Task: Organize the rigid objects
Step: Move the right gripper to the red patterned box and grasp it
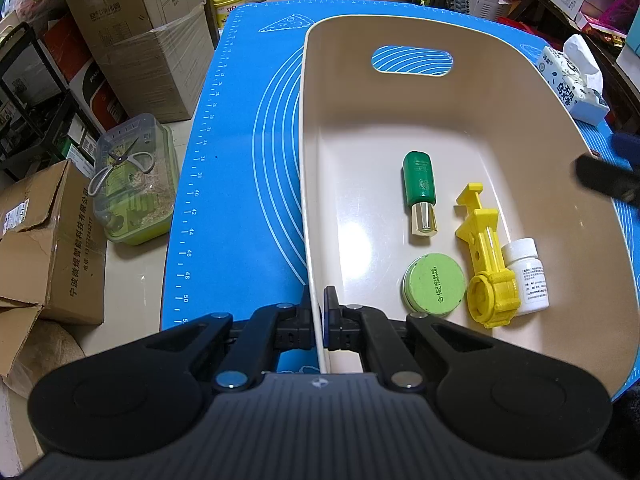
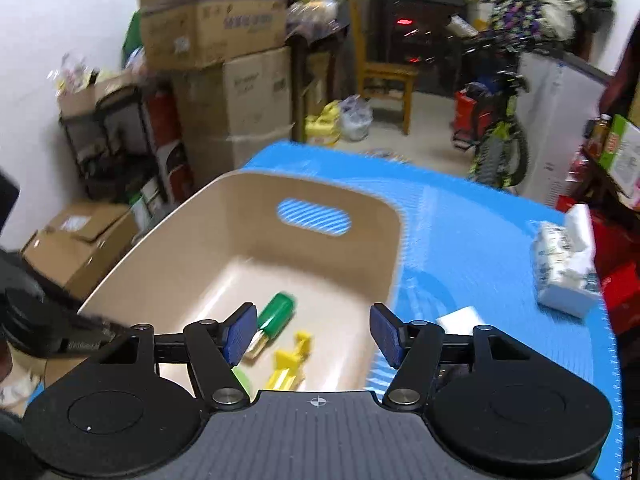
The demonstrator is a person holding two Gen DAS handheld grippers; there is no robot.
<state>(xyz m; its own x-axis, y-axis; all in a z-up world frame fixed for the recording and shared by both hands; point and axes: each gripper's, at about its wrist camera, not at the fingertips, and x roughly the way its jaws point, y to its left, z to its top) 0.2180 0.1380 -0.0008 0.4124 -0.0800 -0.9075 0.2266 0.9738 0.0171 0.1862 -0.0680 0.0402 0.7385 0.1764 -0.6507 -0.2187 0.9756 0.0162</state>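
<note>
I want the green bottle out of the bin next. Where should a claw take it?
Grip the green bottle across its round green body, coming straight down from above. It lies flat on the bin floor with open floor on both long sides; the gold cap end is narrower.

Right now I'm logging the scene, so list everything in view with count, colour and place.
bin: one, beige, on the mat
mat: one, blue, under the bin
bottle: one, green with gold cap, lying in the bin
tin: one, green, round, in the bin
plastic part: one, yellow, in the bin
pill bottle: one, white, in the bin beside the yellow part
tissue pack: one, white, on the mat right of the bin
left tool: shut on the bin's near wall
right tool: open, above the bin
</note>
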